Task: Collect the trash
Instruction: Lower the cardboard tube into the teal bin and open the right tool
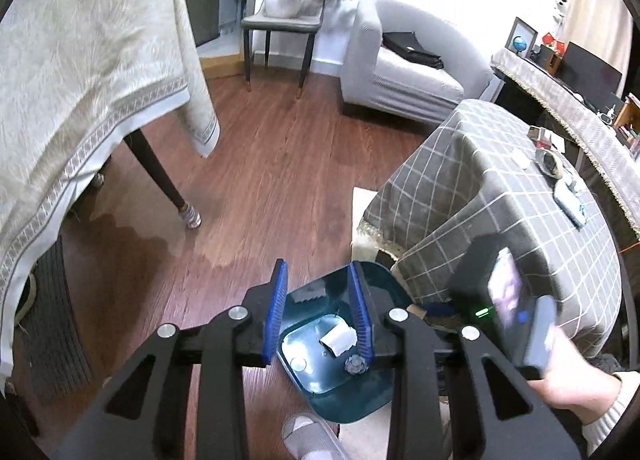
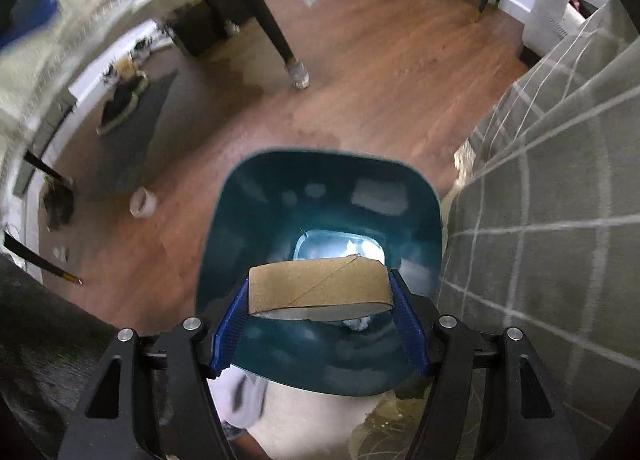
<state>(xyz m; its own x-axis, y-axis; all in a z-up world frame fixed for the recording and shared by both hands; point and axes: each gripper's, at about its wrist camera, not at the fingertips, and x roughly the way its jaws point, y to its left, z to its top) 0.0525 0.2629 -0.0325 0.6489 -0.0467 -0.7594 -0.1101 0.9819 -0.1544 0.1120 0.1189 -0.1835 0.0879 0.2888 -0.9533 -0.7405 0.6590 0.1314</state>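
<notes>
A teal trash bin [image 1: 340,400] stands on the wood floor; it also shows in the right wrist view [image 2: 256,211]. Inside it lie a white paper roll [image 1: 339,339] and a crumpled grey ball [image 1: 356,364]. My left gripper [image 1: 320,316] is open and empty above the bin. My right gripper [image 2: 320,300] is shut on a brown cardboard tube [image 2: 320,286], held sideways over the bin's mouth. In the left wrist view the right gripper's body [image 1: 508,300] shows blurred at the right.
A grey checked tablecloth [image 1: 500,187] covers a low table right of the bin, with small items on it. A cream-clothed table [image 1: 80,79] stands left, its dark leg [image 1: 160,175] on the floor. A small pale cup-like thing [image 2: 143,201] lies on the floor. A slippered foot [image 1: 308,436] is near the bin.
</notes>
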